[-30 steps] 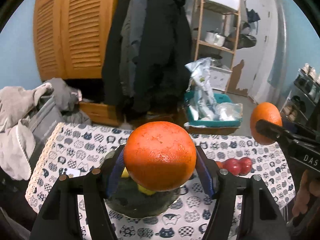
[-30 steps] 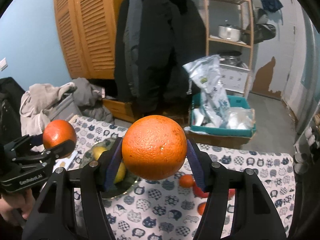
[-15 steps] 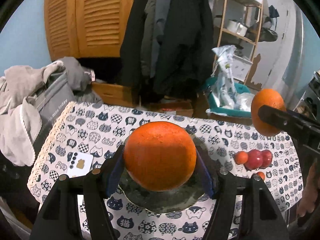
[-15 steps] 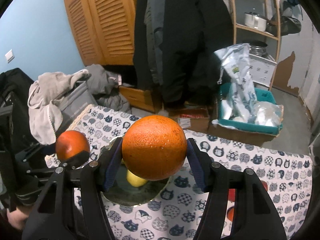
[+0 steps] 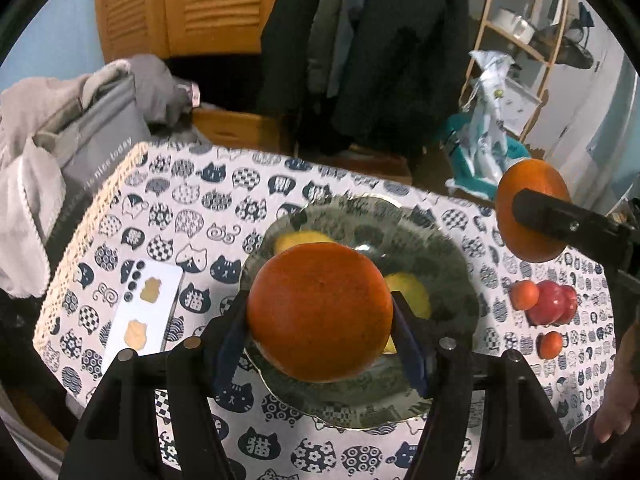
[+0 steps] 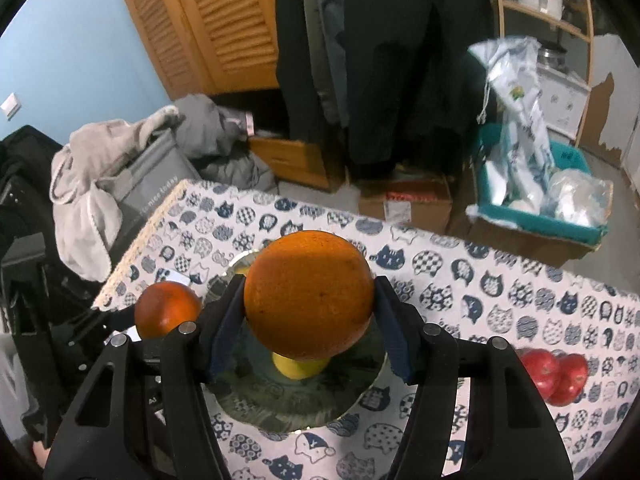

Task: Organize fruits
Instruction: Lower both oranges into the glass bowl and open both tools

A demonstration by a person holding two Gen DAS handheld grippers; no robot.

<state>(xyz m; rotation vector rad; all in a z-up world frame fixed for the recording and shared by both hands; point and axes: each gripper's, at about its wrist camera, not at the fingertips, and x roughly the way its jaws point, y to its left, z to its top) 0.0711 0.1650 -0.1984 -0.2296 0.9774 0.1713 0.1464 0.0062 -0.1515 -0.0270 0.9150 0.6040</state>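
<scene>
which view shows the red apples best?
Left wrist. The red apples sit whole on the tablecloth right of the glass bowl, beside two small orange fruits. In the right wrist view the apples lie at the blurred edge, partly behind a hand-held gripper finger.

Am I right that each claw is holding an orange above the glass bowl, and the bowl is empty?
Not quite: the glass bowl is not empty. The left wrist view shows yellow fruits lying in it. The rest holds: the left claw grips one orange and the right claw grips another orange, both above the bowl.
</scene>
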